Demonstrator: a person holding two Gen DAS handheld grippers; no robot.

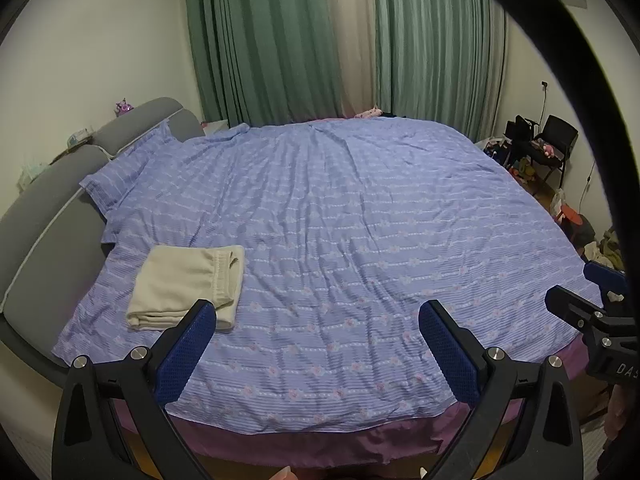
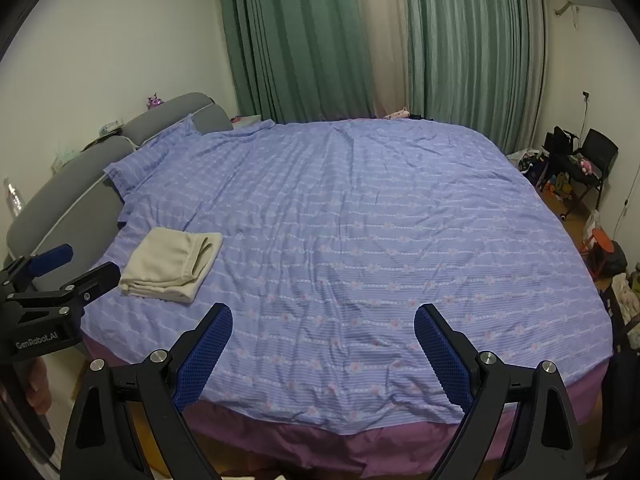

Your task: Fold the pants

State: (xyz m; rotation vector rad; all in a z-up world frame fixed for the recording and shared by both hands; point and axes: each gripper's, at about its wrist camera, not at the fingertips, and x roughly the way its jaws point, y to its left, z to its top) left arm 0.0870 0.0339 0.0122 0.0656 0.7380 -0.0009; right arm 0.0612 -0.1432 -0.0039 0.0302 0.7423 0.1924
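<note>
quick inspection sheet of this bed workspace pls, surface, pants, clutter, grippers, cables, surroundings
surface: wrinkled lilac striped bedspread over a purple sheet.
job's things: cream fabric pants, folded into a rectangle, lying near the grey padded headboard.
clutter: nothing seen on the bedspread besides the pants.
grippers: left gripper open, empty; right gripper open, empty; both held back from the pants.
cables: thin wall cable at far right.
surroundings: green pleated curtains; black chair amid floor items.
</note>
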